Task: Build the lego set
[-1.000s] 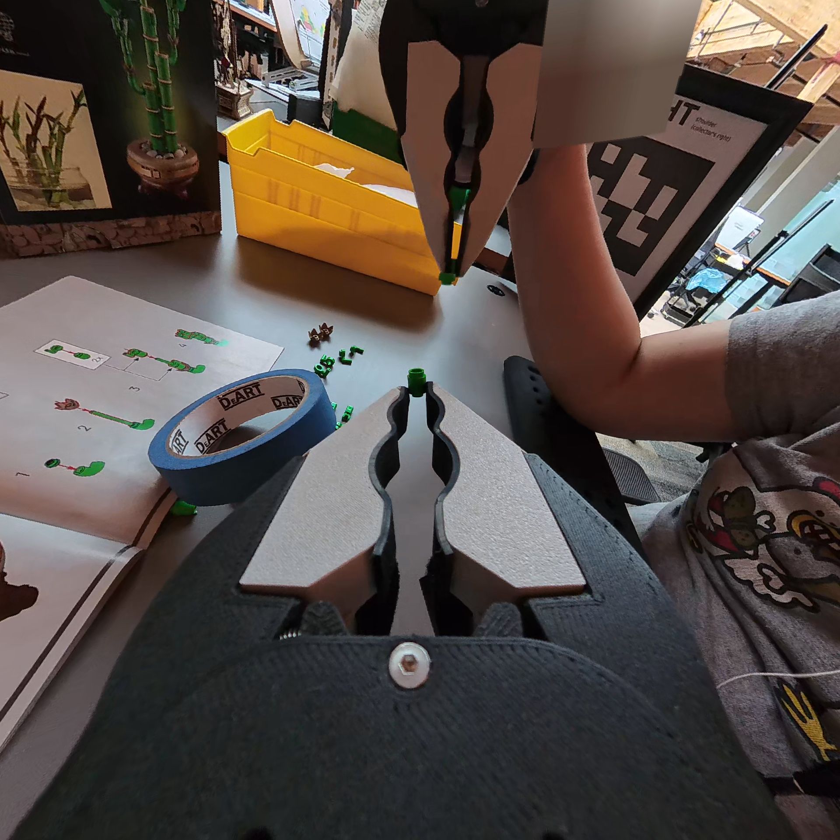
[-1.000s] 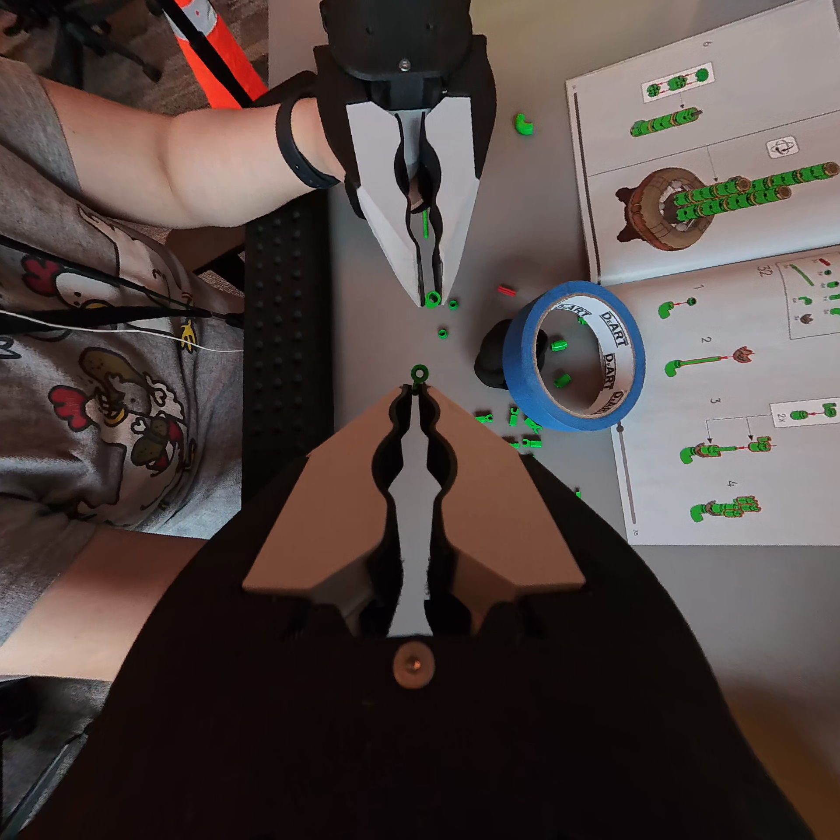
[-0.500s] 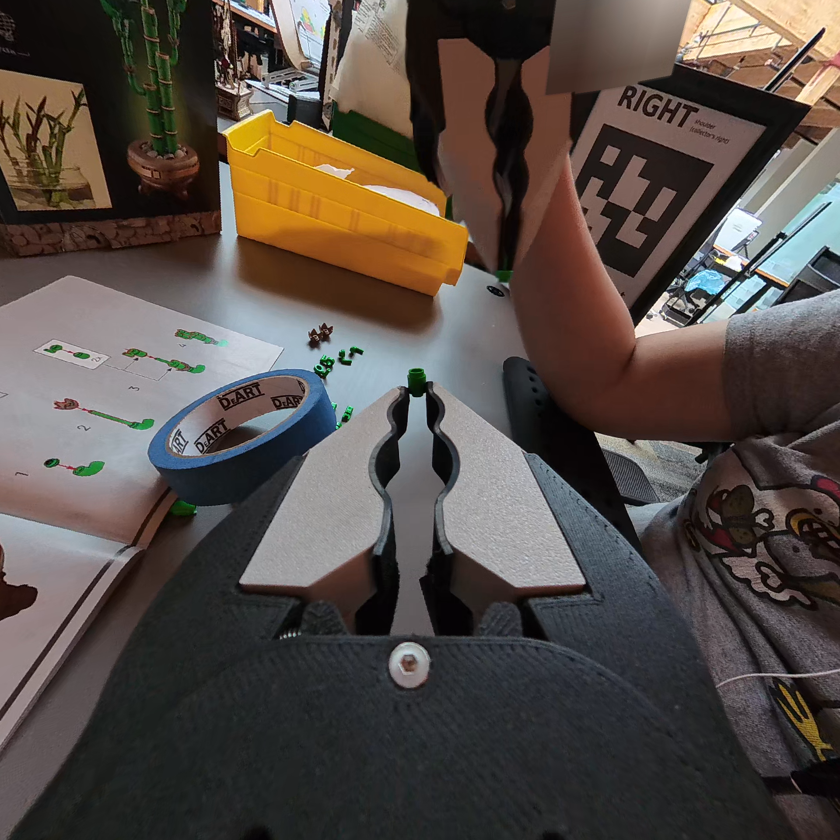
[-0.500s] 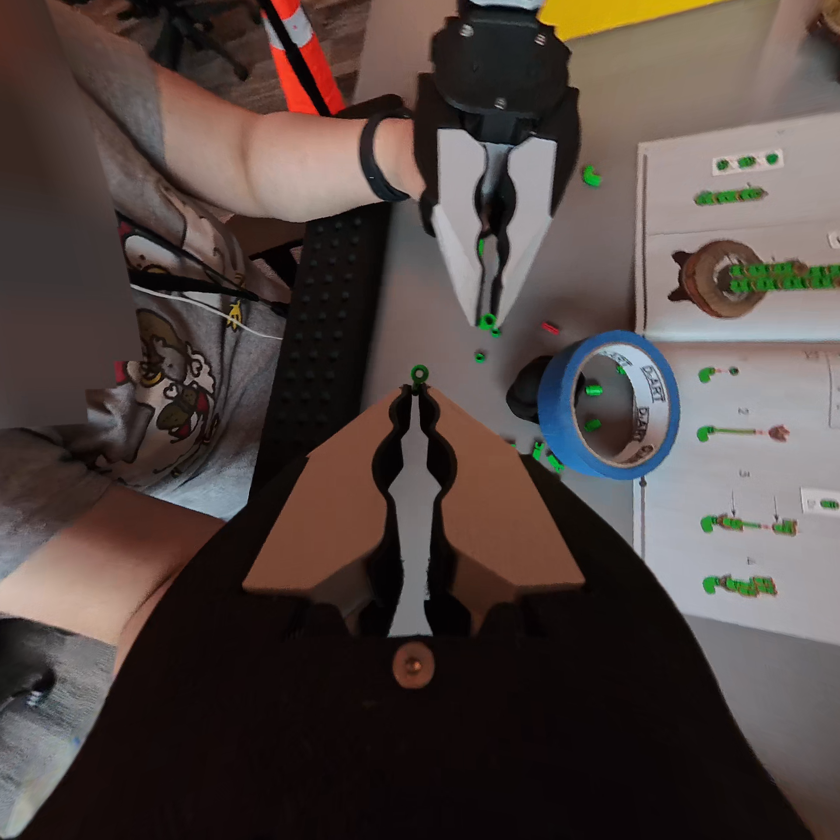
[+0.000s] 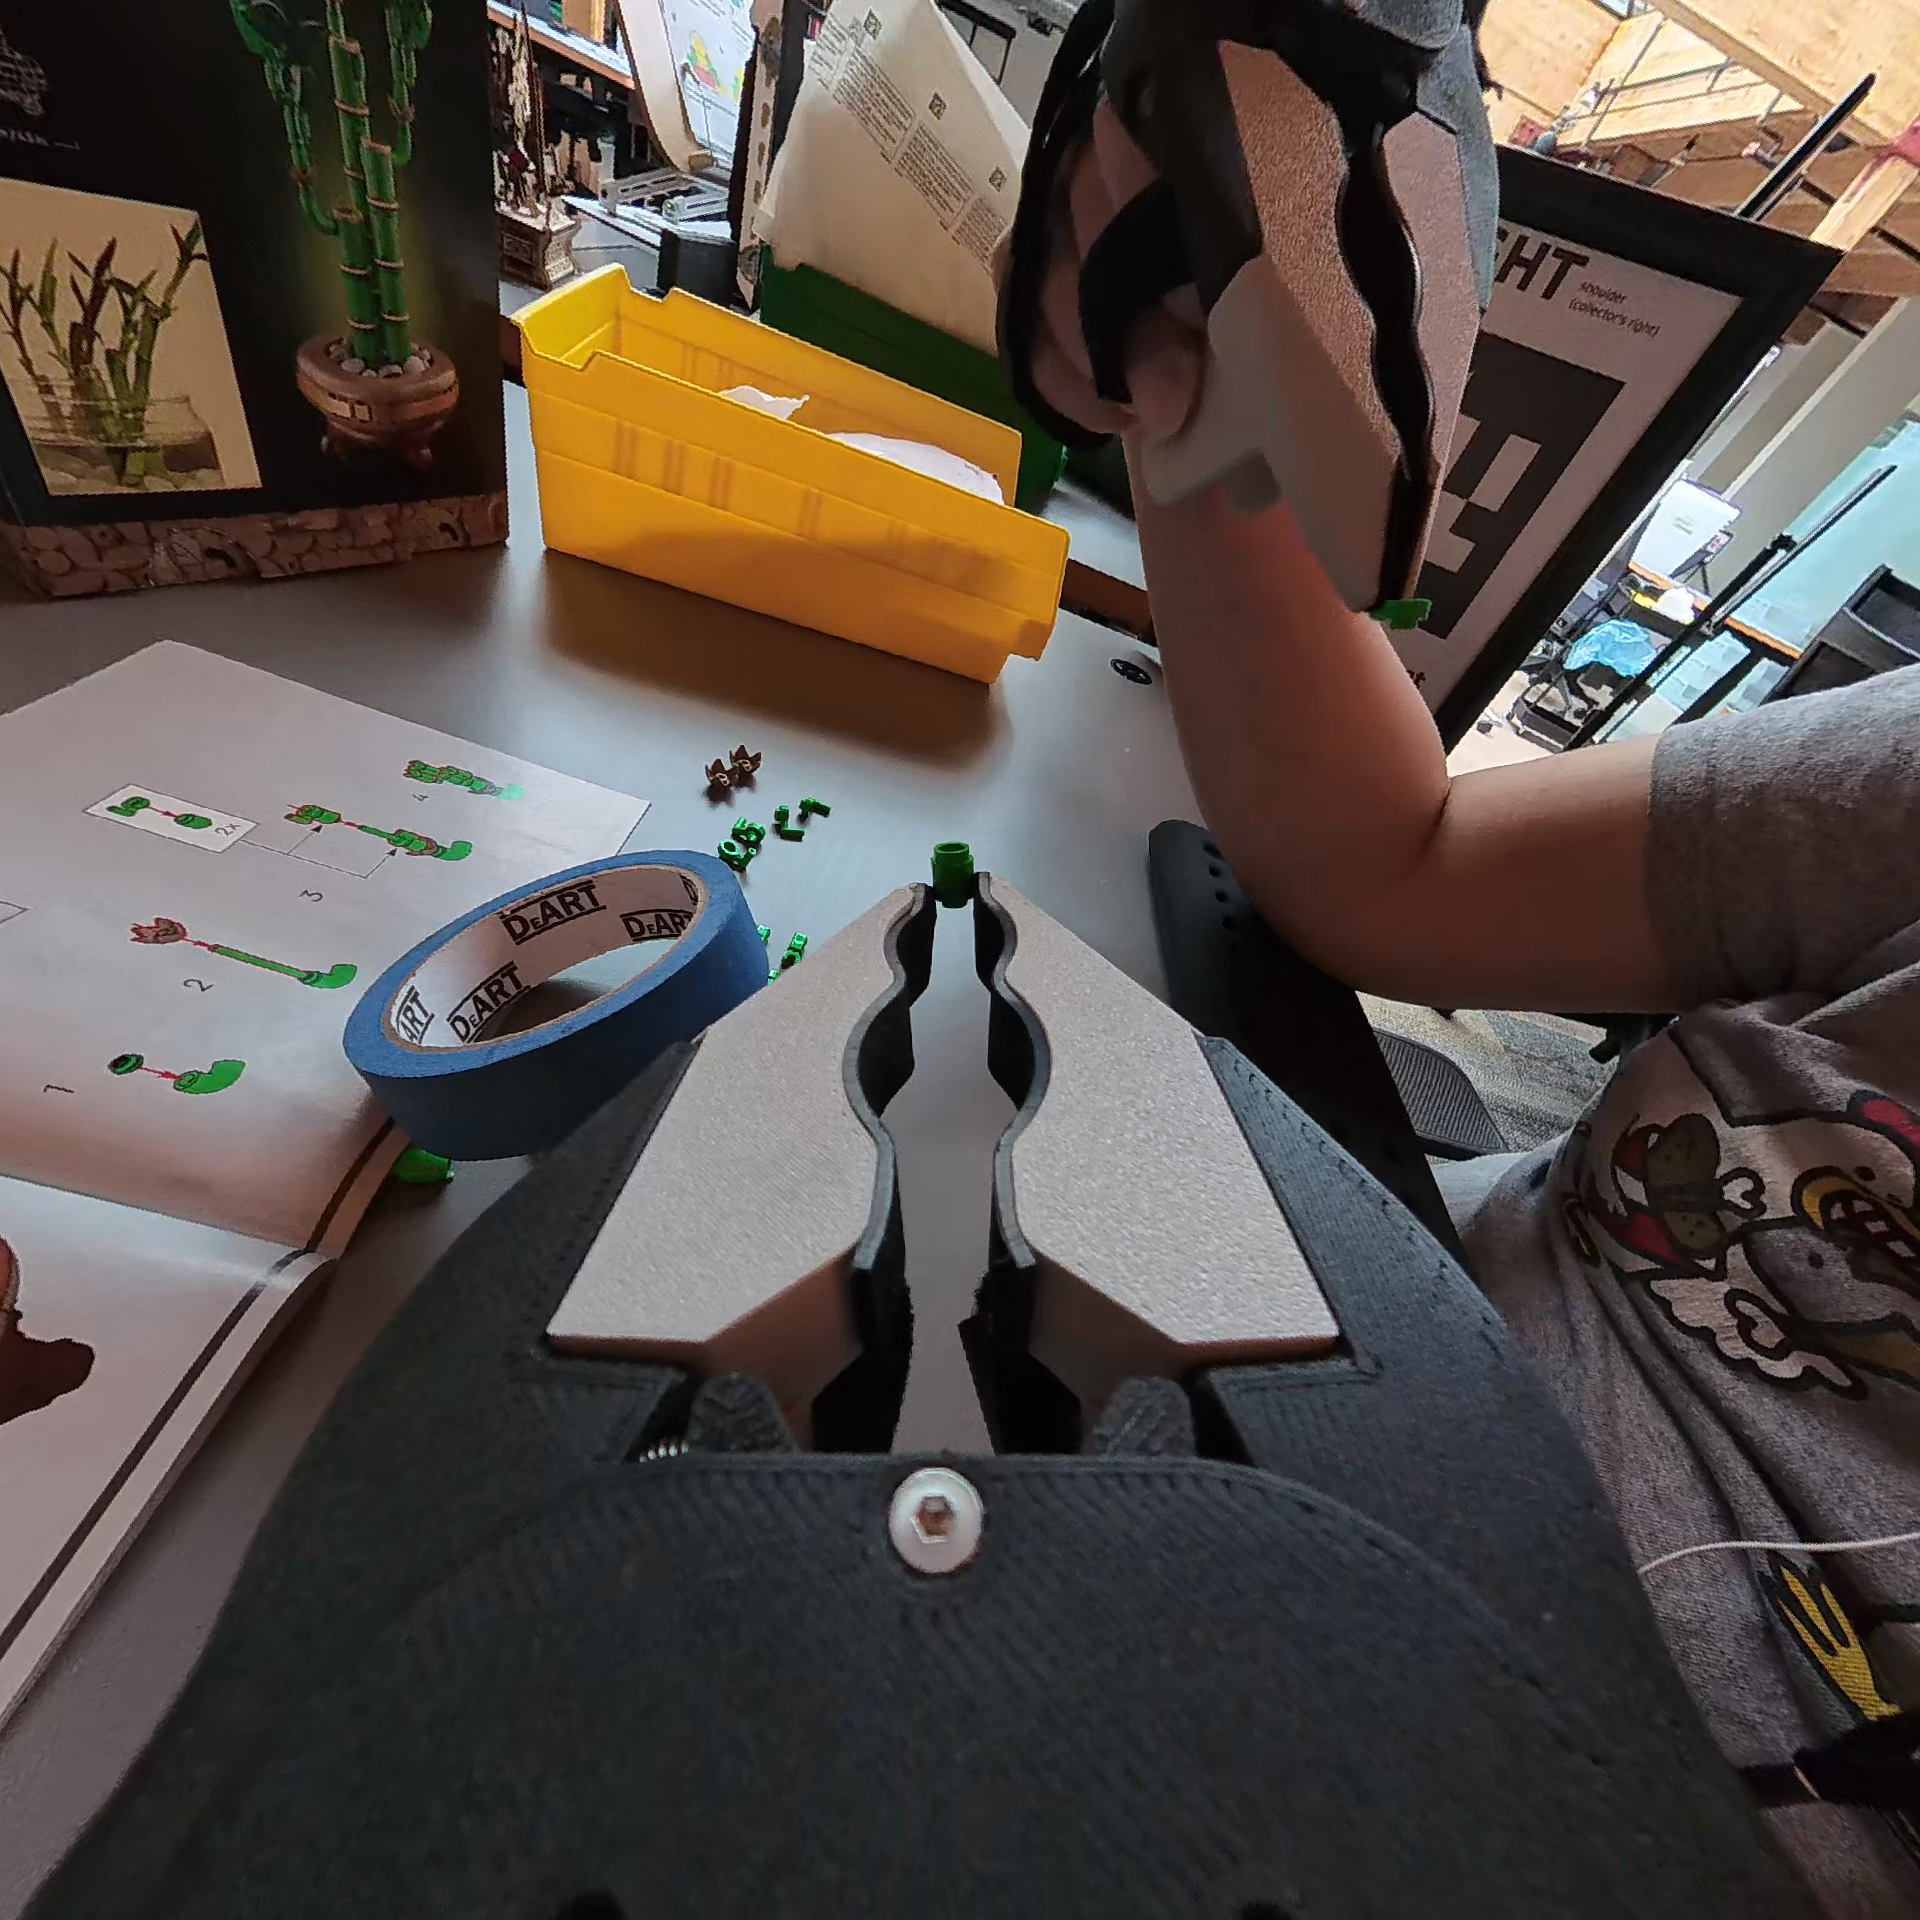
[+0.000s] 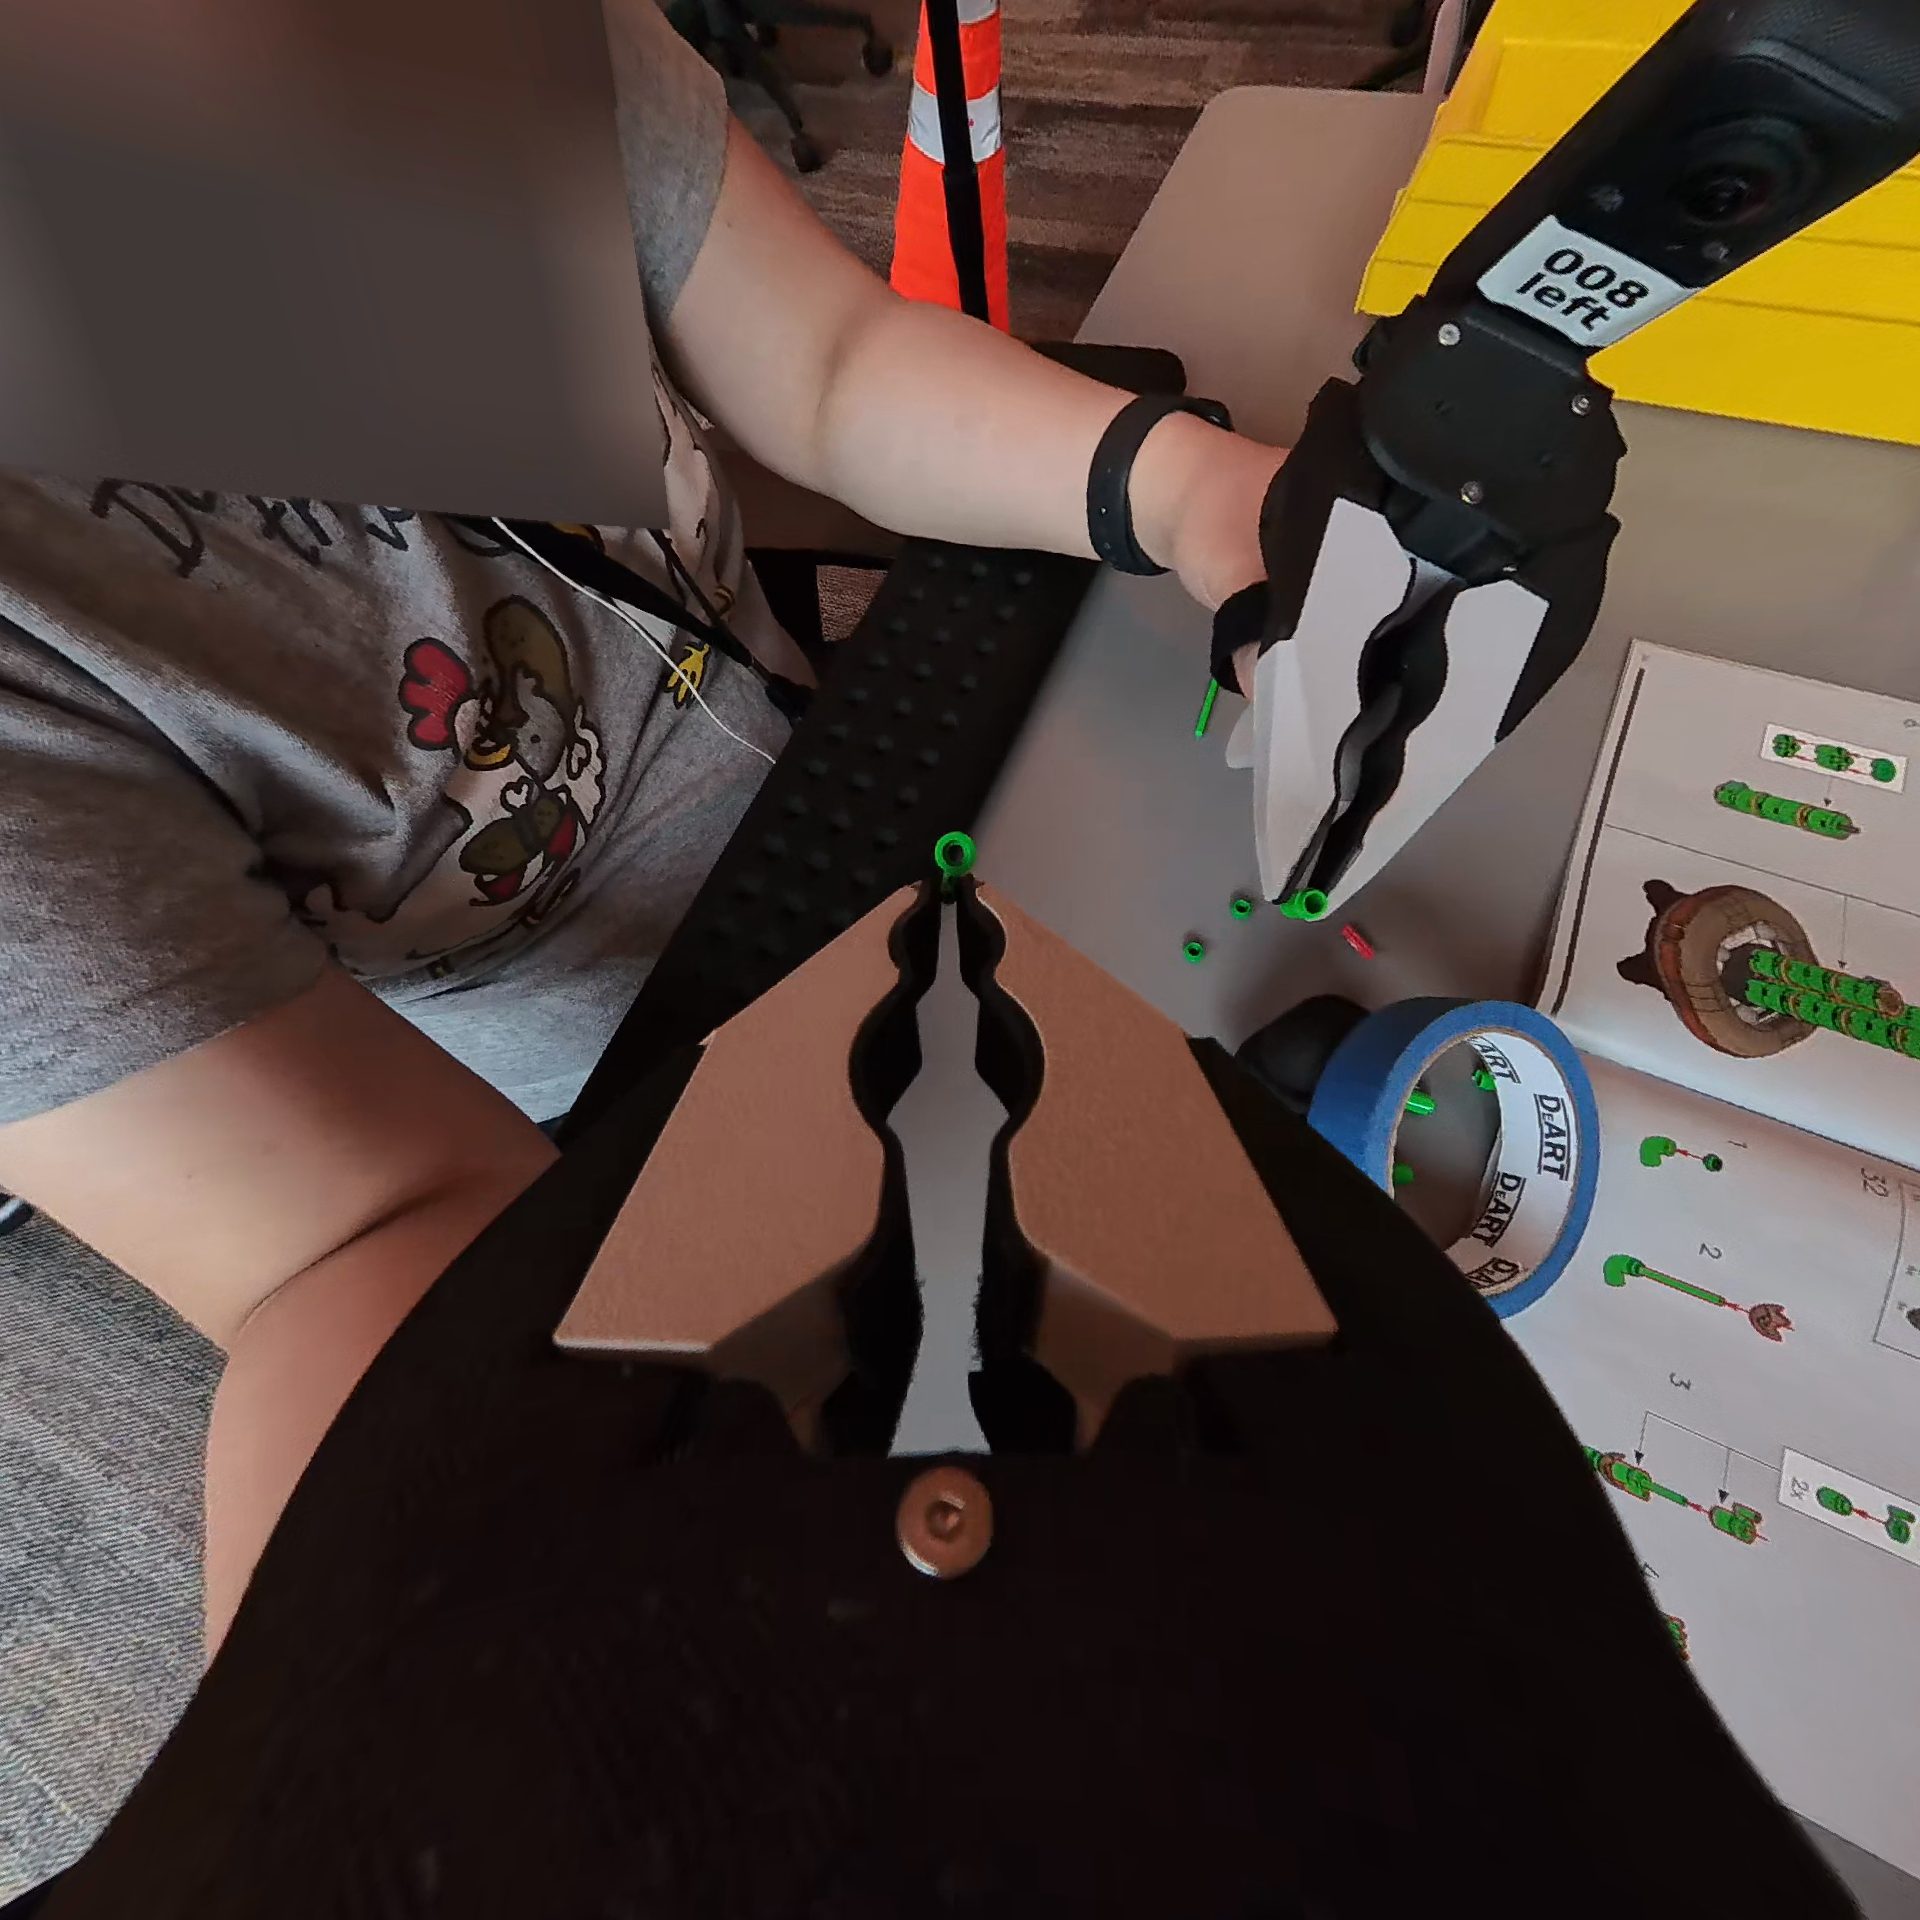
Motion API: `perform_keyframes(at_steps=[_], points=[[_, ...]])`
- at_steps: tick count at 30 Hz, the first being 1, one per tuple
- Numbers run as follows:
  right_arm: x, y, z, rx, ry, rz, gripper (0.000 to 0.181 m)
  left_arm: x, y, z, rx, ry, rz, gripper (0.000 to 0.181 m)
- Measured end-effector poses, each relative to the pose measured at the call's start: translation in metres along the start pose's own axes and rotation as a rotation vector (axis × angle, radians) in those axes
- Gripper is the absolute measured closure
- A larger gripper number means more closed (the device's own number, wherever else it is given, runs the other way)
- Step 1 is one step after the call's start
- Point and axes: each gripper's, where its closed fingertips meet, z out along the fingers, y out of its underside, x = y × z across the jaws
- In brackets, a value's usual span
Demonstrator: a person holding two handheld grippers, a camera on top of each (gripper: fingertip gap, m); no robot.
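— Grippers first: what is each one doing?

— Left gripper (image 5: 950, 902) has its grey fingers pinched on a small green round lego stud piece (image 5: 950, 862), which stands just above the dark grey table (image 5: 914, 717). The right gripper (image 6: 952, 891), raised above the table, is clamped on a thin green lego piece with a ring-shaped end (image 6: 953, 854); from the left wrist view that piece pokes out below its tips.

— Where are the other lego parts?

— Loose small green lego pieces (image 5: 774, 826) lie on the table beyond the roll of blue masking tape (image 5: 561, 1013), near two tiny brown flower-shaped pieces (image 5: 732, 771). More green bits sit inside the tape ring in the right wrist view, and a small red pin (image 6: 1356, 938) lies just beside the left gripper's tips.

— Anything else around?

— An open white instruction booklet (image 5: 187, 935) lies under part of the tape roll. A yellow plastic bin (image 5: 769, 499) stands behind, and the dark set box with a bamboo picture (image 5: 239, 260) at the far left.
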Motion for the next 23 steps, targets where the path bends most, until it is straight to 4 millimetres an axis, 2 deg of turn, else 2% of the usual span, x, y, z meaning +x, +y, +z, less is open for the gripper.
perform_keyframes(at_steps=[14, 23], points=[[0.012, 0.004, -0.004, 0.016, 0.03, 0.079, 0.18, 0.0, 0.001, 0.001, -0.002, 0.0, -0.002, 0.176], [0.027, 0.014, -0.016, 0.052, 0.084, 0.185, 0.18, -0.001, 0.002, 0.001, -0.005, 0.0, -0.004, 0.176]])
